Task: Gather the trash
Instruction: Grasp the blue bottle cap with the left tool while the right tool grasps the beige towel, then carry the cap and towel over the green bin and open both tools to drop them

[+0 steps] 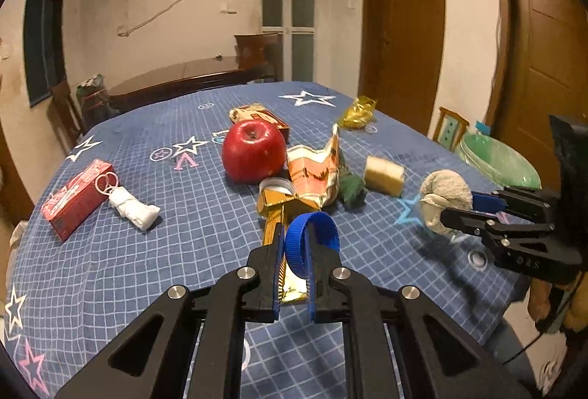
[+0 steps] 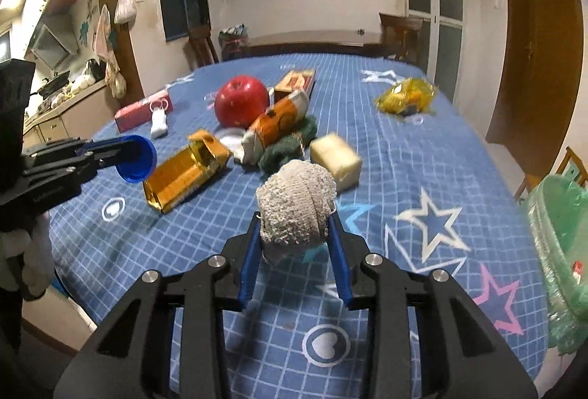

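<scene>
Right gripper point(image 2: 294, 237) is pinching the grey mesh wad point(image 2: 297, 204) just above the tablecloth point(image 2: 422, 149) — the green-lined bin point(image 2: 558, 233) is sitting off its right, nearer this hand. Left gripper point(image 1: 298, 252) is clamping a blue bottle cap point(image 1: 312, 237) — farther from the bin.

Green-lined bin point(image 2: 558, 244) cut off by the right edge.

One red apple point(image 1: 253, 151), one blue bottle cap point(image 1: 312, 244) and one yellow sponge point(image 1: 384, 175) are counted. Two golden cartons point(image 2: 185, 171) point(image 2: 296, 83) and one pink box point(image 1: 75, 198) are seen around the apple.
</scene>
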`<state>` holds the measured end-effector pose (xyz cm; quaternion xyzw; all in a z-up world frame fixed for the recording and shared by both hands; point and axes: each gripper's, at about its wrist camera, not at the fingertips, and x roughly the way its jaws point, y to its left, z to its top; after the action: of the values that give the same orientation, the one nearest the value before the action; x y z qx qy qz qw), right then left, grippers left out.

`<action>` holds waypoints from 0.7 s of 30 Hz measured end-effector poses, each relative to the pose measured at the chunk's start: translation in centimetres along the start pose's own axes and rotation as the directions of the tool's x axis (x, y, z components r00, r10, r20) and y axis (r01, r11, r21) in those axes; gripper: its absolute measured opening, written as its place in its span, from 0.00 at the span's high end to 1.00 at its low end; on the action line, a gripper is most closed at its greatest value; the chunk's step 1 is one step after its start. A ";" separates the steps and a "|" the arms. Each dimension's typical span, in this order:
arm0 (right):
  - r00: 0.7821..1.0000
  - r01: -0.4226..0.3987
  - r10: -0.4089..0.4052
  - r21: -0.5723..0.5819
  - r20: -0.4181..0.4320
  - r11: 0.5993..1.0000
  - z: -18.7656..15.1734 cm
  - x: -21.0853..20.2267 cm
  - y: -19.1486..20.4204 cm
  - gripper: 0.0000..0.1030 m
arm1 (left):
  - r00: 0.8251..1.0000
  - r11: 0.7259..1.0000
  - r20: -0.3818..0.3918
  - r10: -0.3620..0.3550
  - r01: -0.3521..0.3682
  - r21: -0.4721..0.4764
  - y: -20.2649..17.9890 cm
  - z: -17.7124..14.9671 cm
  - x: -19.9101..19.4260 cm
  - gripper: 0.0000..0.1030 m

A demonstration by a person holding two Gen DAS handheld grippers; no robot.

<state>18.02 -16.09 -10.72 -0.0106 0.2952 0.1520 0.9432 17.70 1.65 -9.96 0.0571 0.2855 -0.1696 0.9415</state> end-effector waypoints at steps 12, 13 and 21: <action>0.987 0.052 -0.050 -0.011 0.151 0.999 3.6 -2.8 1.7 0.68 | 0.981 0.988 0.142 0.132 -0.119 -0.097 -2.1 3.2 -3.0 0.89; 0.986 0.054 -0.051 -0.011 0.159 0.998 3.9 -3.0 1.8 0.68 | 0.980 0.988 0.147 0.134 -0.120 -0.098 -2.2 3.4 -3.2 0.89; 0.973 0.080 -0.074 -0.020 0.218 0.997 6.2 -4.0 2.0 0.68 | 0.971 0.987 0.186 0.147 -0.133 -0.088 -3.8 4.6 -4.0 0.89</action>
<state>17.77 -14.66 -3.28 -0.0187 0.1877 0.1199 0.9747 15.63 -1.73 -3.90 0.0250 0.1949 -0.0966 0.9757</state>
